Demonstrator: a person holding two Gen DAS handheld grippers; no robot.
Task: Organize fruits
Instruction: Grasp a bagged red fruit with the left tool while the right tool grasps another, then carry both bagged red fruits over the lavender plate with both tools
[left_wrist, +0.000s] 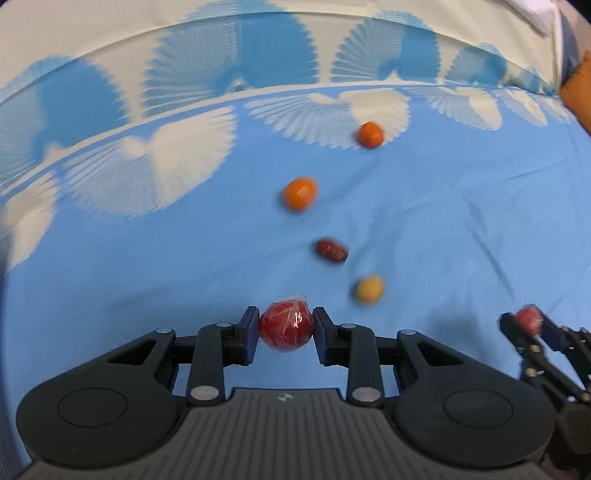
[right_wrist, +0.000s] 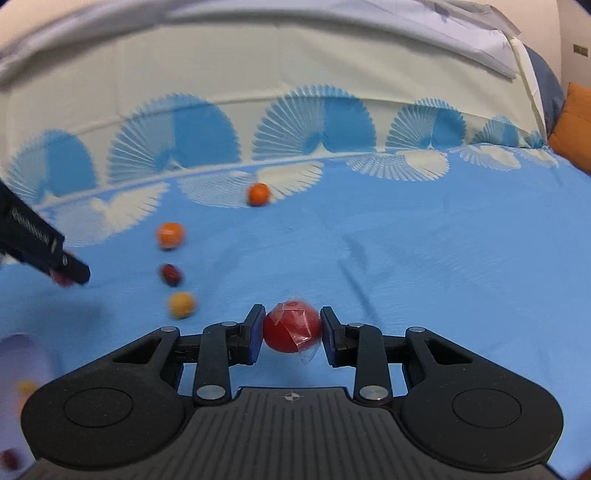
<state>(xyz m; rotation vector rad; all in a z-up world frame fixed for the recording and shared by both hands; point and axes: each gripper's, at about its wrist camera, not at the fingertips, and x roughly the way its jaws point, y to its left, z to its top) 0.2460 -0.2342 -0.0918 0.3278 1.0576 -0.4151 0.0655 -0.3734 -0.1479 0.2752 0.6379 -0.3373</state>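
My left gripper (left_wrist: 285, 321) is shut on a round red fruit in clear wrap (left_wrist: 286, 332), held just above the blue cloth (left_wrist: 461, 221). My right gripper (right_wrist: 292, 321) is shut on another red wrapped fruit (right_wrist: 288, 332); in the left wrist view it shows at the right edge (left_wrist: 528, 321). A line of loose fruits lies on the cloth ahead: a yellow one (left_wrist: 369, 289), a dark red wrinkled one (left_wrist: 331, 250), and two orange ones (left_wrist: 300, 193) (left_wrist: 370, 134). The left gripper's fingers (right_wrist: 70, 271) enter the right wrist view from the left.
An orange cushion (right_wrist: 572, 122) sits at the far right edge of the bed. A pale, blurred container (right_wrist: 22, 362) with small fruits in it shows at the lower left of the right wrist view. The cloth's cream border (right_wrist: 258, 66) runs across the back.
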